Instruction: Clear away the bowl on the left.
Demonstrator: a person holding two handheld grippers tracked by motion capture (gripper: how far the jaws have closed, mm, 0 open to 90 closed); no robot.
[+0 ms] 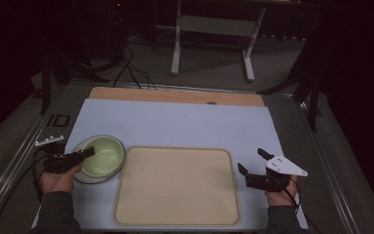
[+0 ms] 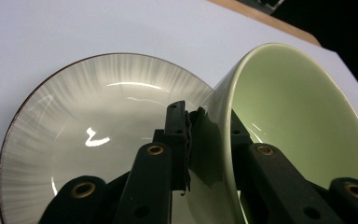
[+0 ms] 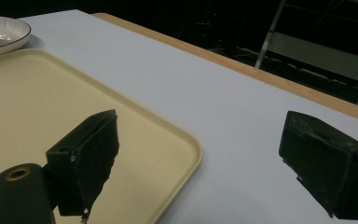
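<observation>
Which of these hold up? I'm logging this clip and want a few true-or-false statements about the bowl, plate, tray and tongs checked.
1. The left tongs are shut on the wall of the green bowl. True.
2. The green bowl sits on the beige tray. False: it is over the striped plate, left of the tray, and tilted in the left gripper view.
3. The right tongs are open and hold nothing. True.
4. The tray carries a cup. False: nothing lies on it.
5. The right tongs grip the tray's rim. False: in the right gripper view their jaws stand apart above the tray's corner and the white tabletop.
</observation>
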